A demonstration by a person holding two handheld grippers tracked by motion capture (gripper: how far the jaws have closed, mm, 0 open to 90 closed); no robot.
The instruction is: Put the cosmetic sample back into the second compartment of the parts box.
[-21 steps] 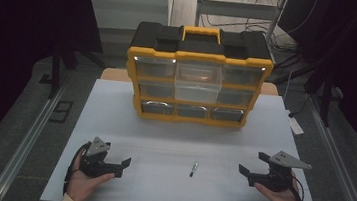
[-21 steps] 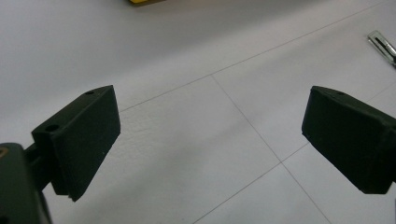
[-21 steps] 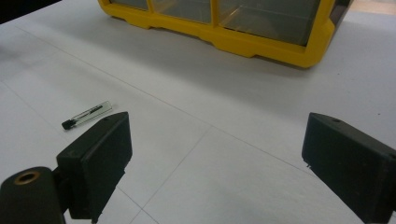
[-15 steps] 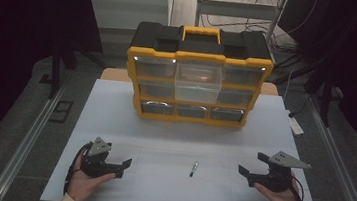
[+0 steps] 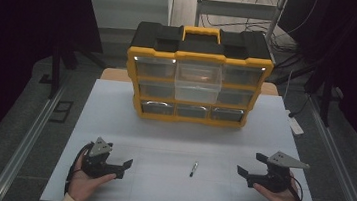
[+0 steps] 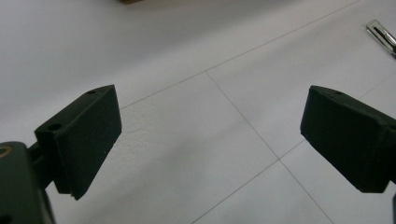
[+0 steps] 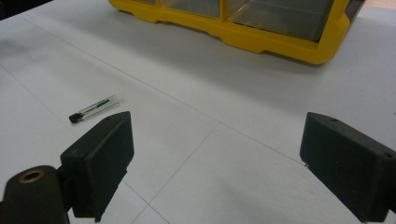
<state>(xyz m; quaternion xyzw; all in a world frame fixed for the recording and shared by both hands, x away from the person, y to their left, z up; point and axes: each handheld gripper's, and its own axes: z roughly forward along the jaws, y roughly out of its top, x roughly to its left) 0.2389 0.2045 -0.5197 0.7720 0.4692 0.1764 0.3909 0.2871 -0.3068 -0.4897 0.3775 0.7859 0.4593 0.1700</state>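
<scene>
A yellow and black drawer organizer stands upright at the back of the white table; its middle drawer is pulled out a little. A small clear vial with a black cap lies on the table near the front centre, also seen as the vial and the vial. My left gripper rests at the front left, jaws wide apart and empty, as the left gripper confirms. My right gripper rests at the front right, open with nothing between its jaws, as the right gripper shows.
The organizer's yellow base lies ahead of the right gripper. Metal rails run along both sides of the table. A power strip lies by the right edge.
</scene>
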